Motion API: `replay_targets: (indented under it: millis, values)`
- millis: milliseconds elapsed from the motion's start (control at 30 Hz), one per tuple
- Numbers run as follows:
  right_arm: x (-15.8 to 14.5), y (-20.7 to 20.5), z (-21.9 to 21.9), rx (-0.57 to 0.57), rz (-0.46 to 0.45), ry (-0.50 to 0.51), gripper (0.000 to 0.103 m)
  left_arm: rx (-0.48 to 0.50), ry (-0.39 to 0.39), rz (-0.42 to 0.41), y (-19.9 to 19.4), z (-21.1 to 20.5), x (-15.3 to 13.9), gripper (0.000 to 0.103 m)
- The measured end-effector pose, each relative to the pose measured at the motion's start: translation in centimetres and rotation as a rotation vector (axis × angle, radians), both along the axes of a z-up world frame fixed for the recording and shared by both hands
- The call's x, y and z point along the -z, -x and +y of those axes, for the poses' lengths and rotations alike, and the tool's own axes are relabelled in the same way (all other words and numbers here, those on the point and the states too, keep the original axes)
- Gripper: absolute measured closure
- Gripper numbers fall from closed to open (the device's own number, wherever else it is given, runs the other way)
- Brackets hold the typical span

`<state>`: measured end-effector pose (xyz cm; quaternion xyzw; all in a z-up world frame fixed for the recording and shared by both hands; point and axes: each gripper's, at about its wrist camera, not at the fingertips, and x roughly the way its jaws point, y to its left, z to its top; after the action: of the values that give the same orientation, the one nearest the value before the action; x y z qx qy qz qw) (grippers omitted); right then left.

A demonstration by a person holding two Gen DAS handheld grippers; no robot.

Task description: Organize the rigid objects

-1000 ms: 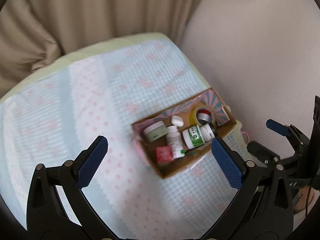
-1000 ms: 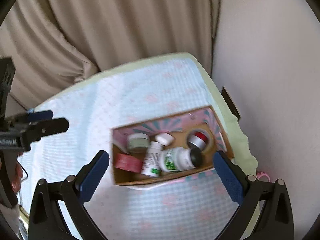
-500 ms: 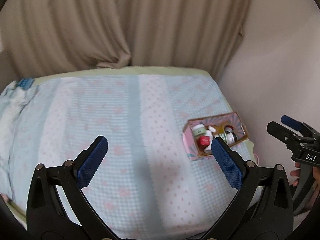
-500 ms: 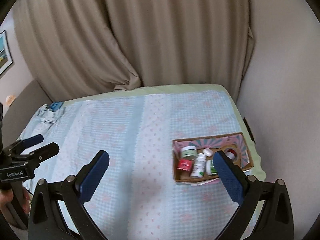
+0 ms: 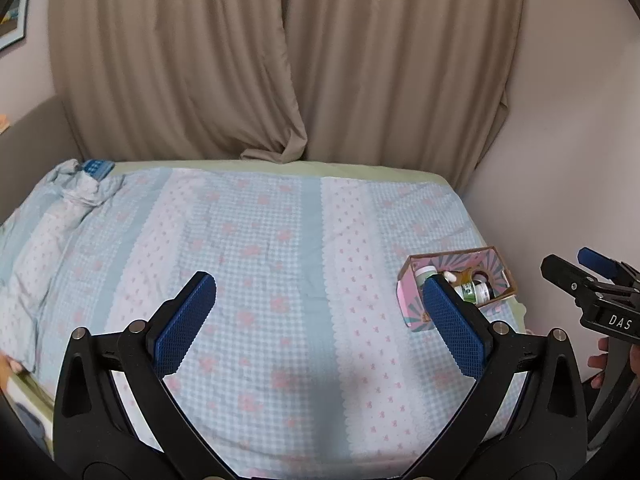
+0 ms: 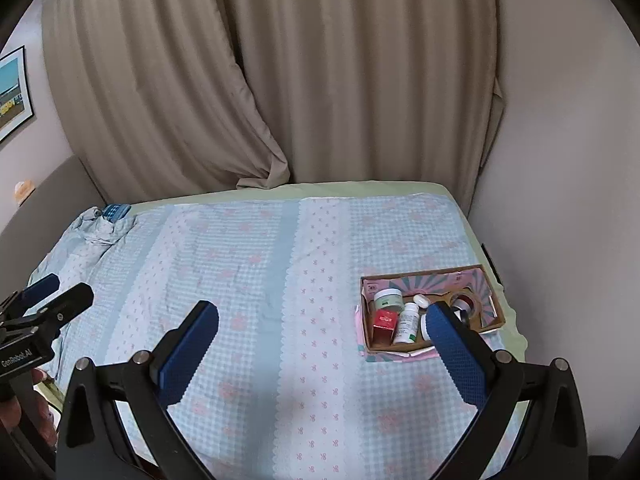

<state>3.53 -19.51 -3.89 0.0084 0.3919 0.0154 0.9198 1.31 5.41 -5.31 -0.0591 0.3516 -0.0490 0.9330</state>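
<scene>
A shallow cardboard box (image 6: 486, 280) with a pink patterned inside sits at the bed's right edge; it also shows in the left wrist view (image 5: 408, 300). It holds a green-lidded jar (image 6: 388, 299), a red box (image 6: 385, 322), a white bottle (image 6: 408, 323), a small white cap (image 6: 421, 300) and a tape roll (image 6: 466, 303). My left gripper (image 5: 318, 316) is open and empty, held back above the bed's near side. My right gripper (image 6: 322, 344) is open and empty, also well short of the box.
The bed carries a blue and pink checked blanket (image 6: 256, 272). A bunched cloth (image 6: 94, 230) and a small blue item (image 6: 116, 211) lie at its far left corner. Beige curtains (image 6: 320, 80) hang behind. A wall (image 6: 560, 200) runs along the right side.
Both grippers have pulled far back and up from the box, which now looks small and distant. Both stay open and empty.
</scene>
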Motion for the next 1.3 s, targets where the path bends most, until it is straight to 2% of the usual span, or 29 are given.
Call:
replay_targets:
  millis: [500,1300]
  values:
    - [-0.5,1.1,0.1,0.018,-0.02,0.036,0.0,0.012,-0.029,-0.024,0.1,-1.0,-1.0,0.0]
    - [-0.1,0.1,-0.7,0.041,-0.011,0.03,0.0,0.038,-0.051,-0.02,-1.1,-2.2,-0.4,0.0]
